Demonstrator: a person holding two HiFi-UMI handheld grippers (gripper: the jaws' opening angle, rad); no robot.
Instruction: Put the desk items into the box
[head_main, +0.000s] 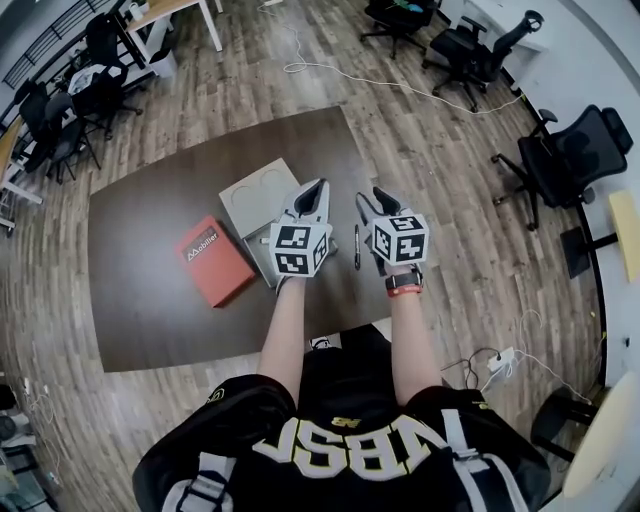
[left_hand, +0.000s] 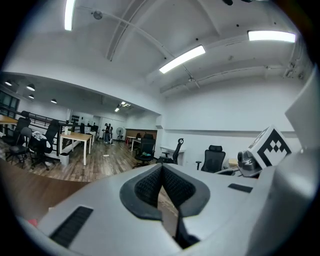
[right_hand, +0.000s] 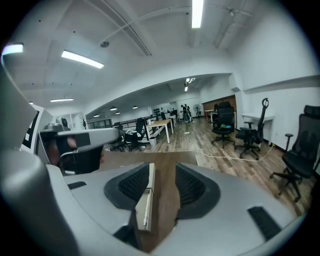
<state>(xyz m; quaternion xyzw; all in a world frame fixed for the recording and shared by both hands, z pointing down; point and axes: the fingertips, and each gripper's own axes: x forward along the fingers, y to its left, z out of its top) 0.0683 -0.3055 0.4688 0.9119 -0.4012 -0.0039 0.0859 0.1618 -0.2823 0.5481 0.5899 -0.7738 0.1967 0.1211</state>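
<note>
A flat grey box (head_main: 255, 195) lies on the dark brown table (head_main: 150, 310), with a red box (head_main: 213, 260) to its left. A black pen (head_main: 356, 247) rests on the table between my two grippers. In the head view my left gripper (head_main: 314, 190) hovers over the grey box's right edge. In its own view its (left_hand: 161, 172) pads meet at the tips, with nothing between them. My right gripper (head_main: 374, 200) is just right of the pen. Its jaws (right_hand: 162, 180) stand apart, and through the gap I see the table and the box's pale edge (right_hand: 146, 202).
Black office chairs (head_main: 570, 160) stand on the wood floor to the right and beyond the table. A white cable (head_main: 400, 82) runs across the floor behind it. A power strip (head_main: 497, 358) lies near the person's right side. More desks and chairs (head_main: 70, 110) are at the far left.
</note>
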